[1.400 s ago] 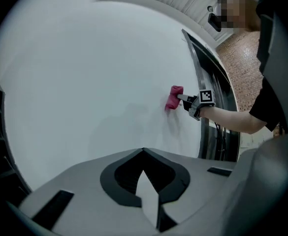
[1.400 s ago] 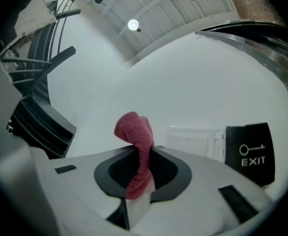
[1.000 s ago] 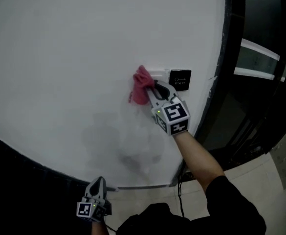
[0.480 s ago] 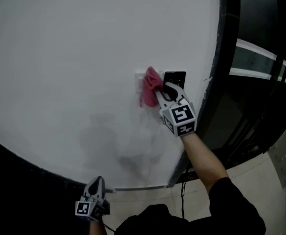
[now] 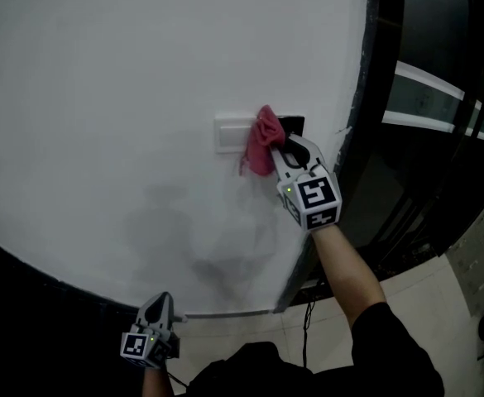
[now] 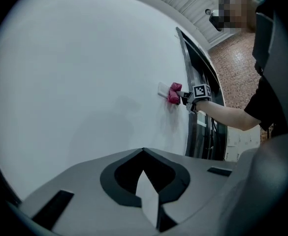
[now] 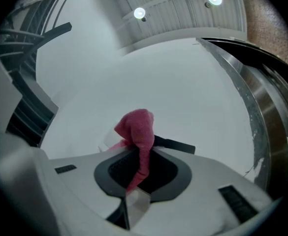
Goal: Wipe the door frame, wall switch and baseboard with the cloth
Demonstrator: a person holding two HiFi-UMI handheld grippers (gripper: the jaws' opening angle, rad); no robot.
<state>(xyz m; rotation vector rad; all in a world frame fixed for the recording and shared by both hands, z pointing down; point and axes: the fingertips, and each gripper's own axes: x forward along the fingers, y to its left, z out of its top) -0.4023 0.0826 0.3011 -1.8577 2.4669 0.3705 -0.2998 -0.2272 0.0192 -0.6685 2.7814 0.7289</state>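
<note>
My right gripper [image 5: 286,149] is clenched on the pink cloth [image 5: 263,143], pressed to the wall between the white switch plate [image 5: 232,134] and a black plate [image 5: 294,125]; soft, limp and light, I'd judge, best pinched by a bunched fold; my left gripper [image 5: 160,311] hangs closed, empty.

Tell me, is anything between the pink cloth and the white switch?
Nothing visible is in the way. The right tongs hold the cloth against the wall, right beside the switch.
</note>
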